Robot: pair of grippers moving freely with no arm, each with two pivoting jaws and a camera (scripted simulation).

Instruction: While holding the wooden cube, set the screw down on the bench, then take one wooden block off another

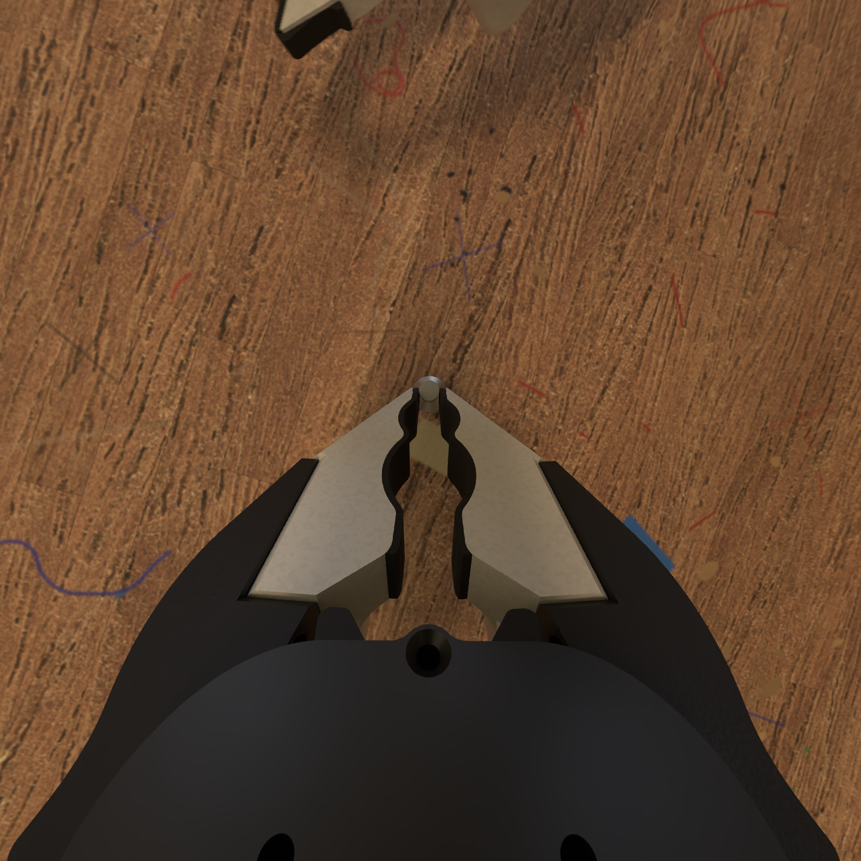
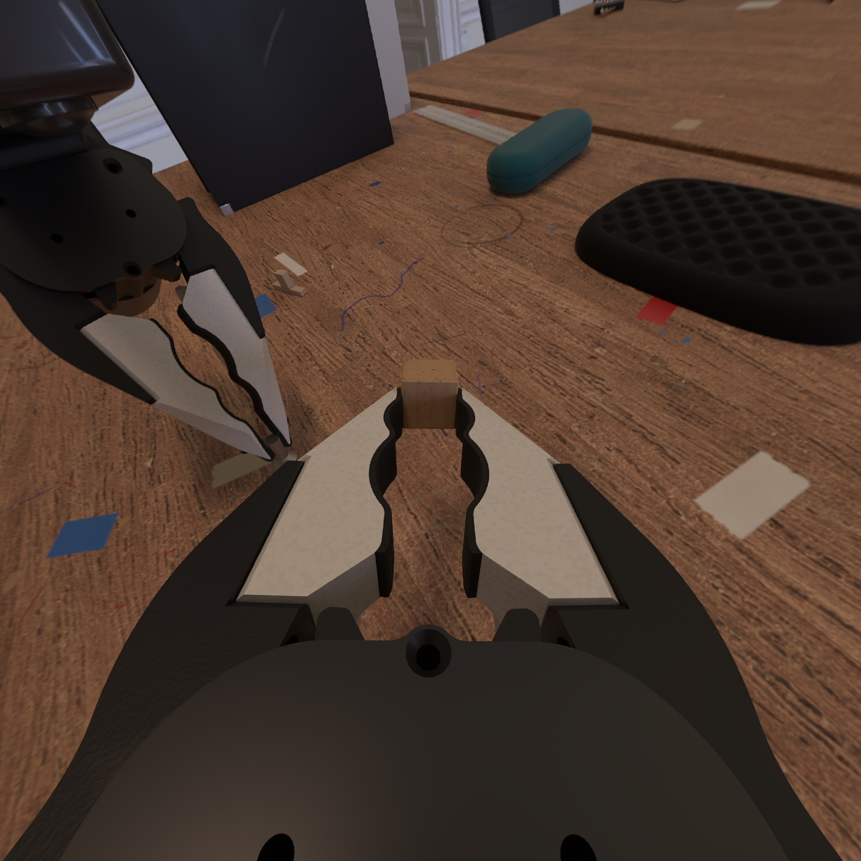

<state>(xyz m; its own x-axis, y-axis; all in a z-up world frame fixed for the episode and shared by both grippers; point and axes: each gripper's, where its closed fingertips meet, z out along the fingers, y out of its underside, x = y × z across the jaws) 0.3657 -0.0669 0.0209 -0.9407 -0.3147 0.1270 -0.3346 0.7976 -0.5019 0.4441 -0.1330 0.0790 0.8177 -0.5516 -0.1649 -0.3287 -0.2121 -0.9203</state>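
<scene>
My right gripper [image 2: 428, 396] is shut on a small wooden cube [image 2: 428, 405] and holds it above the bench [image 2: 559, 419]. My left gripper [image 1: 428, 396] points down and is shut on a grey screw [image 1: 428, 387] at its tips. In the right wrist view the left gripper [image 2: 277, 447] stands at the left, its tips and the screw [image 2: 278, 445] down at the bench surface over a tan tape patch [image 2: 233, 468]. Two small wooden blocks [image 2: 289, 282], one upright on the other, sit farther back on the bench.
A teal oblong case [image 2: 536, 149], a grey ruler [image 2: 466, 122] and a dark upright panel [image 2: 261, 93] stand at the back. A black perforated mat [image 2: 727, 256] lies at the right. Coloured tape patches dot the bench. One of the right gripper's fingers [image 1: 312, 23] shows at the top of the left wrist view.
</scene>
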